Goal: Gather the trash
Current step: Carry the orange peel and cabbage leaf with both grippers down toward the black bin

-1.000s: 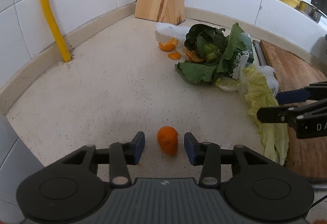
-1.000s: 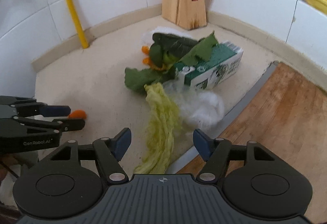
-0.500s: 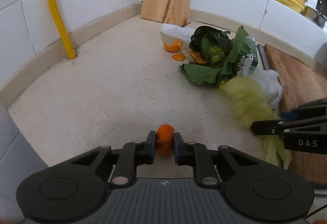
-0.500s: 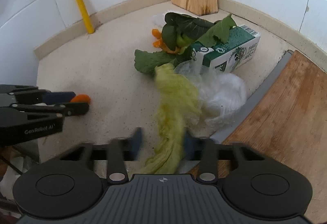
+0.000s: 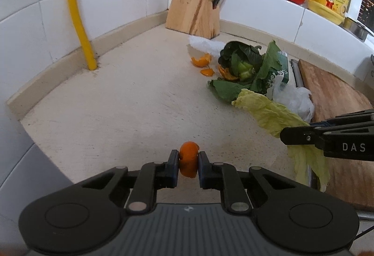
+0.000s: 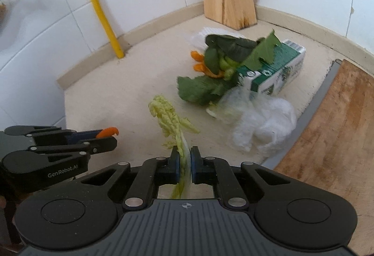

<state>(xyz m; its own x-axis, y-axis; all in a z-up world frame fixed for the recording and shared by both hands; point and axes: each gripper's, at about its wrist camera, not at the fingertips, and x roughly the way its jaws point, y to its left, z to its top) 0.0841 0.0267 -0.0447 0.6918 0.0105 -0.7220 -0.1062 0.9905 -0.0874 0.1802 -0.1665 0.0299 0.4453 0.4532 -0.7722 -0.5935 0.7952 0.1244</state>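
The left view alone shows the left gripper [image 5: 188,163] pinching the peel [image 5: 188,159]; the right view, at 6 o'clock, shows the right gripper [image 6: 184,163] closing on the leaf [image 6: 171,120].

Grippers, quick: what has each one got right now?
Left gripper: shut on the orange peel.
Right gripper: still closing, pads already pinching the cabbage leaf.
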